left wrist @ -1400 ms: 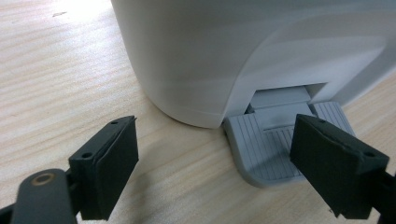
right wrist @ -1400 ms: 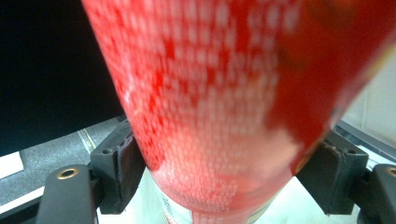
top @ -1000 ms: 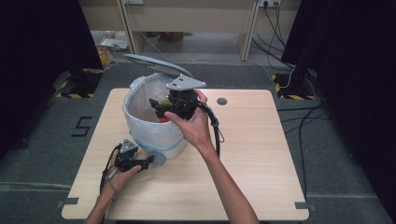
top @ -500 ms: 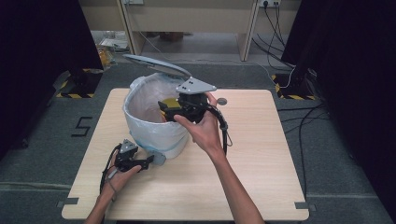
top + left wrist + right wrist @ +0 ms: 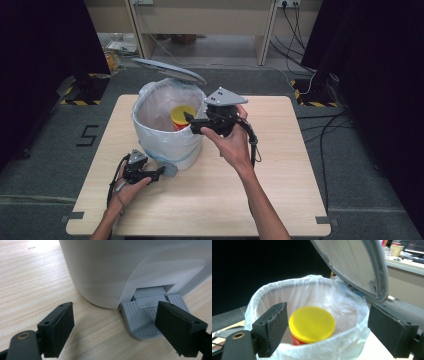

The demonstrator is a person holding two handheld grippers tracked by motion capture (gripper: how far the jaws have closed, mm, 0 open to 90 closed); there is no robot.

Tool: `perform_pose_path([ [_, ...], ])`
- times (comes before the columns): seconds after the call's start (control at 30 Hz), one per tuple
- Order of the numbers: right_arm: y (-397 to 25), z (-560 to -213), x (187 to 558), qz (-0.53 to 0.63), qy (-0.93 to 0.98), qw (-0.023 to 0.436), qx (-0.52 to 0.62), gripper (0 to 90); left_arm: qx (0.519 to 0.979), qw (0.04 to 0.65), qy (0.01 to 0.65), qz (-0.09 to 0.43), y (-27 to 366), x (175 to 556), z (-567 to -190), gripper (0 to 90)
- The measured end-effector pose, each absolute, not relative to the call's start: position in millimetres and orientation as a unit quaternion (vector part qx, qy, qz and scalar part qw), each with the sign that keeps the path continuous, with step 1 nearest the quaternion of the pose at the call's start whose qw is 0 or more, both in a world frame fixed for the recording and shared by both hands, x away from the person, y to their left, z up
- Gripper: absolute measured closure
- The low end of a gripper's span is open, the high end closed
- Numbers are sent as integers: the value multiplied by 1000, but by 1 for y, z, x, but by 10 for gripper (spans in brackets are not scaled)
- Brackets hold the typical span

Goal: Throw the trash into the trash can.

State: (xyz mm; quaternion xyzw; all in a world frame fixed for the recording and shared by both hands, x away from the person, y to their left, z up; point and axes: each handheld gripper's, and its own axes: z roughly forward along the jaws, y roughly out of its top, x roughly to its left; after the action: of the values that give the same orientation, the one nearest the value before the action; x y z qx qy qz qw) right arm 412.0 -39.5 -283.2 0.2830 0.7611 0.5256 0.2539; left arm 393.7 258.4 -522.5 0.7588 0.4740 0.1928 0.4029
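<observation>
**Yellow-lidded can inside the open bin**

The can (image 5: 182,117) with a yellow lid and a red body sits inside the white bin (image 5: 165,140), within the clear bag liner (image 5: 312,350). It seems roughly upright, its long axis near vertical and its lid facing up, tipped slightly toward my right gripper. The bin stands on the left half of the tabletop (image 5: 280,165), its grey lid (image 5: 167,70) raised at the far side. A grey ribbed pedal (image 5: 147,317) juts from the bin's near base.

My right gripper (image 5: 192,122) is at the bin's right rim, pointing left over the opening, its jaws spread wide with the can seen between them and nothing clamped. My left gripper (image 5: 159,173) lies low on the tabletop at the pedal, jaws wide apart, the right jaw over the pedal's edge.
</observation>
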Motion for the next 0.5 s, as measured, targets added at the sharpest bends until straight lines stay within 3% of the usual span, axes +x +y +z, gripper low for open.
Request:
perform_pose_path([
  [0.5,-83,-303,406,517,751,269,312,169,759,403,475,191,259,394,-523,149],
])
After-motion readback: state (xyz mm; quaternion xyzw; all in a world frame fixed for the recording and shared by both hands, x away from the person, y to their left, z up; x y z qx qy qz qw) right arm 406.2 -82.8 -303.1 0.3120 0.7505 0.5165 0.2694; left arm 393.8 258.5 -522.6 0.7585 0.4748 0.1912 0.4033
